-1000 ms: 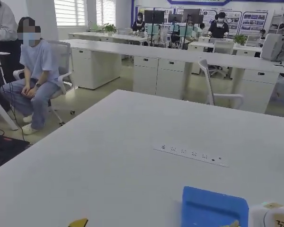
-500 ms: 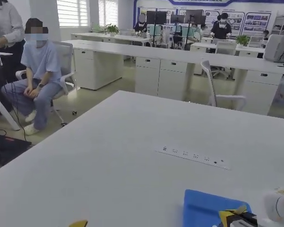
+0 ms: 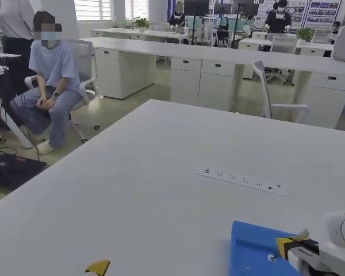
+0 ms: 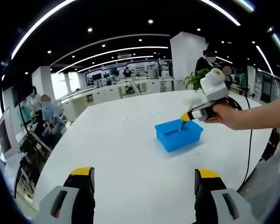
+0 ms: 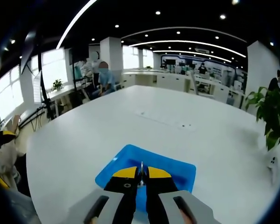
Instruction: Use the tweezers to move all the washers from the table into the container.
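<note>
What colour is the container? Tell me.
Blue. The container shows best in the left gripper view.

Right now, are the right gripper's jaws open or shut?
Shut: the right gripper has its jaws pressed together on the tweezers.

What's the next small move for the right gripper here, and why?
Probably ease the right gripper slightly so the tweezers open. It's shut on them and their tips point down into the blue container, so anything held would drop in. Whether a washer is pinched is too small to tell.
</note>
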